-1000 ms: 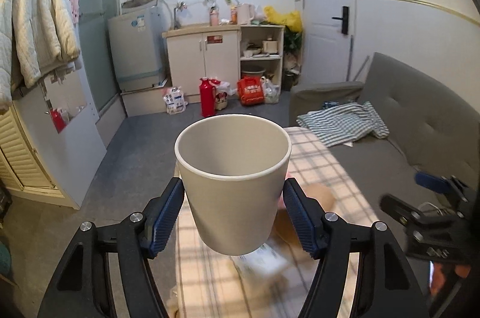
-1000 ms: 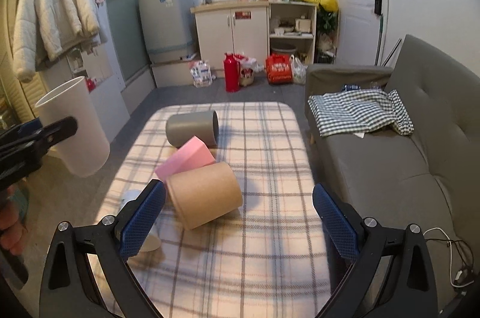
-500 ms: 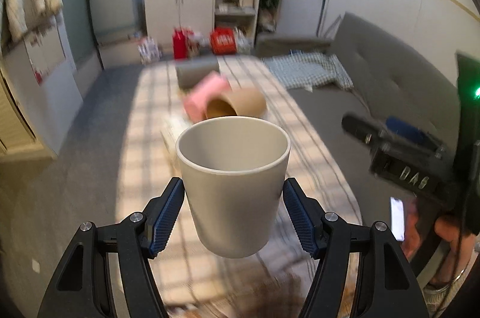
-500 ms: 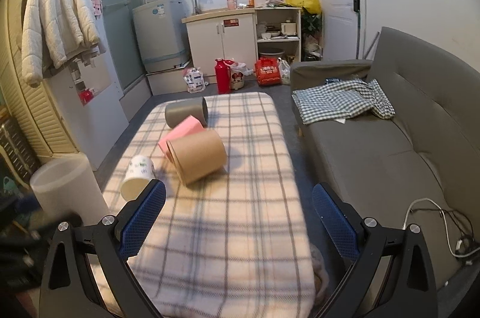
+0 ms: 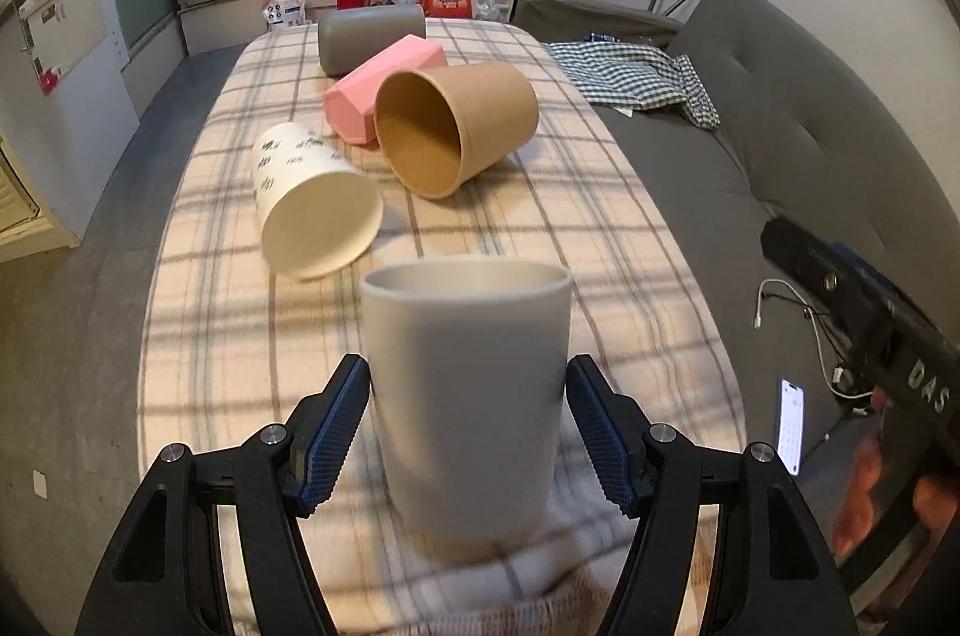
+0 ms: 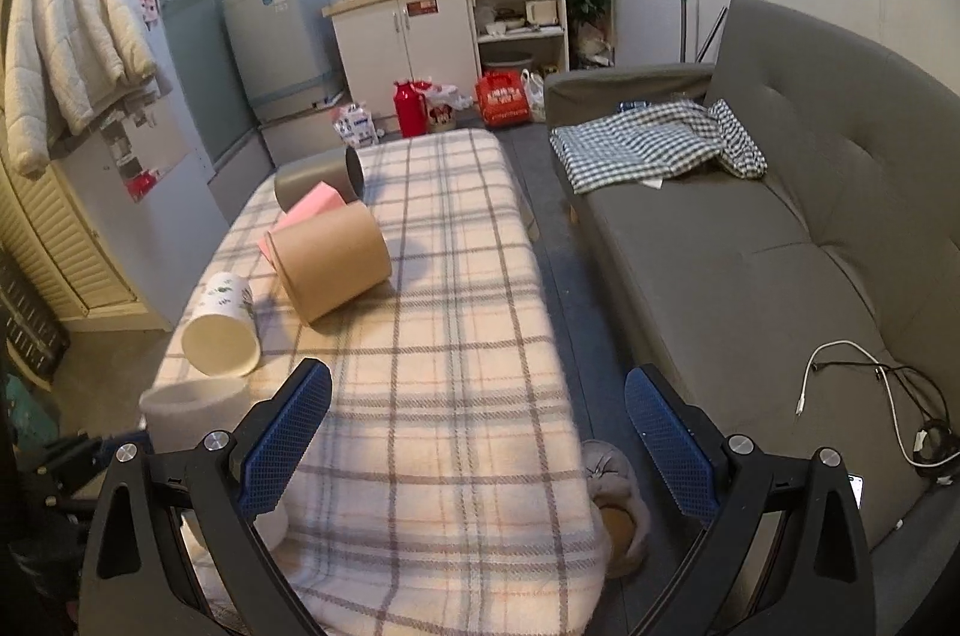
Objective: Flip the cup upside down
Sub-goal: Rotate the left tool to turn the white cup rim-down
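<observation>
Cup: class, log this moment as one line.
left gripper: shut on cup | cup: upright, not flipped | right gripper: open

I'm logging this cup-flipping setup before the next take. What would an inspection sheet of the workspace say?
Surface: table under a plaid cream-and-grey cloth.
Job's things: plain off-white cup, mouth up, between the left gripper's blue pads, base at or just above the cloth.
Clutter: brown paper cup, pink faceted cup, grey cup and white leaf-print paper cup, all on their sides.
Grippers: left shut on the off-white cup; right gripper open, holding nothing.
Cables: white cable and black cord on the grey sofa.
Surroundings: checked cloth on the sofa, white cabinet, red bottle on the floor.
</observation>
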A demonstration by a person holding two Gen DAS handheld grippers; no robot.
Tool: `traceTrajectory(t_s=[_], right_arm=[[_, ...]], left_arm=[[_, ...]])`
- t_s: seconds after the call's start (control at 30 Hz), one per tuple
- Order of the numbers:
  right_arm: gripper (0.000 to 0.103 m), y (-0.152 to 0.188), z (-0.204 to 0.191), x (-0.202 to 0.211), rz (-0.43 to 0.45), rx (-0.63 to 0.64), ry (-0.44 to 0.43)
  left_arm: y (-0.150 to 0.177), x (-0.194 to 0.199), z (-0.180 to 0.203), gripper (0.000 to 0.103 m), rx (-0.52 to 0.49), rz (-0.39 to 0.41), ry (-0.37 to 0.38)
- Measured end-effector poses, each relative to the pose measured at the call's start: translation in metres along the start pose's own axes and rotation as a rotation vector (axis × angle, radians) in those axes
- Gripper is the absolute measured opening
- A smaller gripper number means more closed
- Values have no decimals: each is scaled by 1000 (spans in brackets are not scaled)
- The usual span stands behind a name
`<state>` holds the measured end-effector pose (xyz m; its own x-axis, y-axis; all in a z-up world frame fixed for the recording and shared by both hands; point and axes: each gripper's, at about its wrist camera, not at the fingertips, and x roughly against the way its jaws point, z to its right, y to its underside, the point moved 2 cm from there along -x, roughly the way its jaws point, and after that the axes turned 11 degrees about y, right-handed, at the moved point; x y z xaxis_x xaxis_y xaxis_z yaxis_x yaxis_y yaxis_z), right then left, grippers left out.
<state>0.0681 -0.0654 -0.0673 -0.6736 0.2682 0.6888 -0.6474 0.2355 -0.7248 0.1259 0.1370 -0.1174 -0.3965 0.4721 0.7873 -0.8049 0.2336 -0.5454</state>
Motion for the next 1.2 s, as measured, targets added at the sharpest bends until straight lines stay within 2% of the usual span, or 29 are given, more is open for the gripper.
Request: traceTrajectory(t_s=[0.17, 0.23, 0.33, 0.4, 0.43, 0.63, 0.7, 0.87, 0.97, 1.03, 1.2], right_arm=[[99, -1, -8, -12, -24, 20, 7], [99, -2, -12, -13, -30, 35, 13], [99, -3, -18, -13, -31, 58, 31], [99, -6, -19, -9, -12, 63, 46], [99, -8, -21, -6, -2, 67, 50], [99, -12, -42, 11, 21, 102, 59], [99, -10, -51, 16, 25, 113, 58], [99, 2, -82, 30, 35, 131, 45], [99, 12, -103, 34, 27, 149, 34], [99, 19, -117, 33, 12, 152, 24], [99, 41, -151, 20, -55, 184, -19]], left_arm=[[-8, -18, -6, 69, -36, -5, -19], [-8, -21, -6, 70, -73, -1, -54], [-8, -17, -5, 72, -125, 17, -65], [-6, -11, -7, 85, -147, 29, -55], [-5, -6, -10, 85, -147, 43, -52], [-2, 26, -32, 91, -106, 113, -22], [0, 39, -41, 97, -102, 146, -25], [7, 63, -65, 100, -87, 215, -64], [15, 77, -89, 101, -51, 253, -117], [19, 84, -104, 101, -21, 272, -165], [29, 94, -135, 101, 26, 289, -202]])
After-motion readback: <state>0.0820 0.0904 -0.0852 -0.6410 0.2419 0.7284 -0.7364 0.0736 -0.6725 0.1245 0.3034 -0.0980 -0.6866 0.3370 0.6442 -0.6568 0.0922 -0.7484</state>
